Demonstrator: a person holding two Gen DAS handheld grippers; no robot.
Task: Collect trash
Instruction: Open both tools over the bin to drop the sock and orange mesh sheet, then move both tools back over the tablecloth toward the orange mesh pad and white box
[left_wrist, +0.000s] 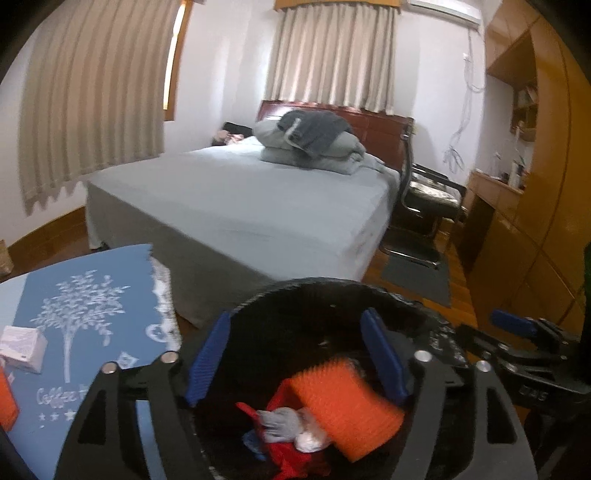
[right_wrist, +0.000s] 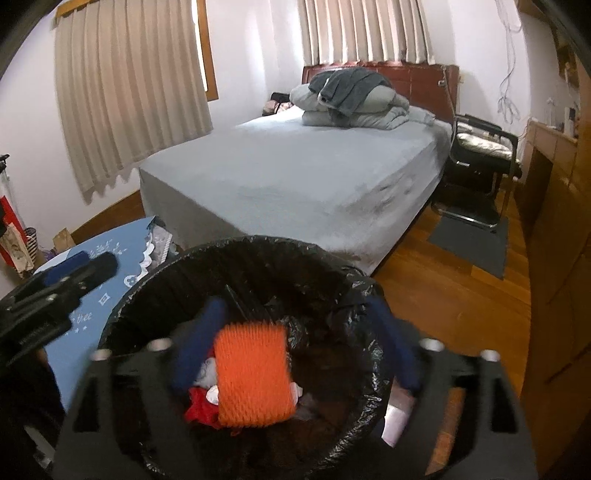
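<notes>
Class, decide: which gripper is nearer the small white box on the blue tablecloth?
Left. The left gripper hangs over the bin beside the white box; the right gripper is on the bin's far side.

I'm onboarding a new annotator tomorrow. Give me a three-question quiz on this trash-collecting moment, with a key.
1. True or false: the orange foam net is inside the black-lined bin.
2. Which tool grips something: A) the left tool, B) the right tool, C) neither?
3. Fill in: the small white box lies on the blue ____.

Key:
1. True; it lies over the red wrapper and other scraps.
2. C; both stand open above the bin, nothing between the pads.
3. Tablecloth.
</notes>
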